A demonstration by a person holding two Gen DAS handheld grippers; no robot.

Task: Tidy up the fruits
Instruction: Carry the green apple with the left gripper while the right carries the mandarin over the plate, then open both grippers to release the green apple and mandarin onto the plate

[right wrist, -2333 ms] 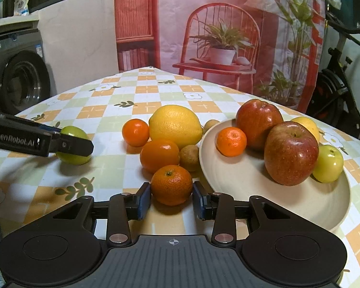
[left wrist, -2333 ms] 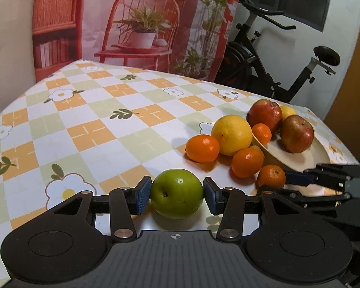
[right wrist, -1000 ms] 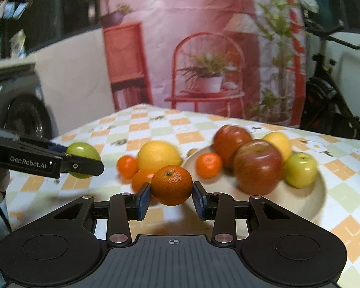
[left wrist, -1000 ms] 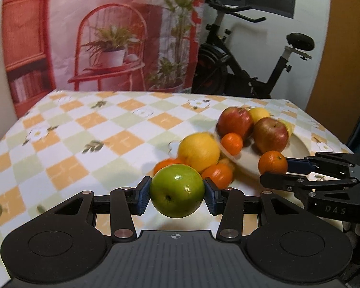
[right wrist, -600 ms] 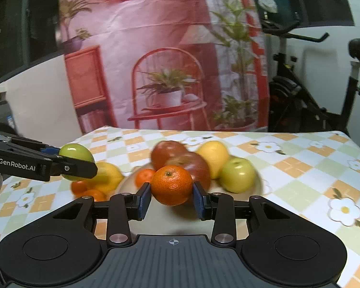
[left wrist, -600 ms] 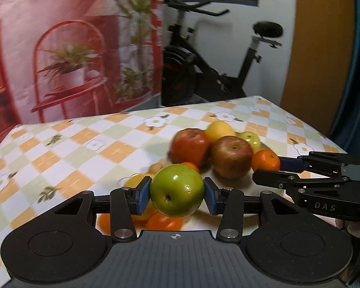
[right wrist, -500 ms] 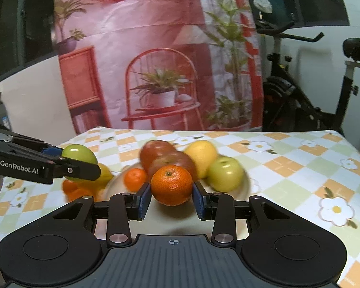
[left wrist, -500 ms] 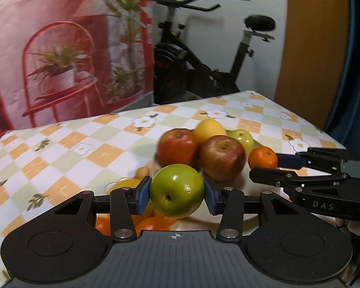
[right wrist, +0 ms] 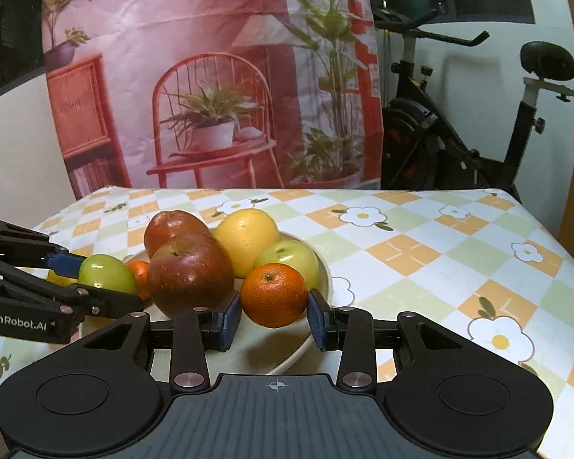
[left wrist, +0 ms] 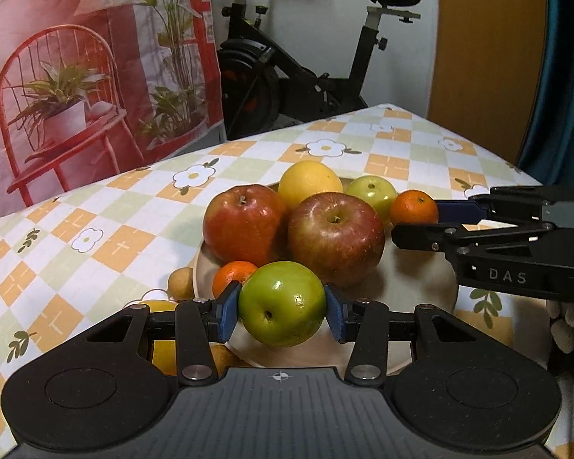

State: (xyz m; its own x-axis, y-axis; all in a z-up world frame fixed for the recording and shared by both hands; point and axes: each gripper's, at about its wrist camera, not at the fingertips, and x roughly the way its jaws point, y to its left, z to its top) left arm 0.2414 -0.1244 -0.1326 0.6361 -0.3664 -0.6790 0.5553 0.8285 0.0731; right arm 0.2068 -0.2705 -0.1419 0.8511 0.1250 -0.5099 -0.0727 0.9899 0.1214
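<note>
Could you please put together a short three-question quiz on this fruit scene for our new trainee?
1. True or false: the left gripper is shut on a green apple.
2. What does the right gripper hold? A) a lemon B) a mandarin C) a red apple
3. How many red apples lie on the plate?

Key:
1. True; the blue pads press on both sides of the green apple.
2. B; the mandarin sits between its pads, above the plate's rim.
3. Two: a front red apple and a rear red apple, side by side, next to a yellow fruit, a small green apple and a small mandarin.
</note>
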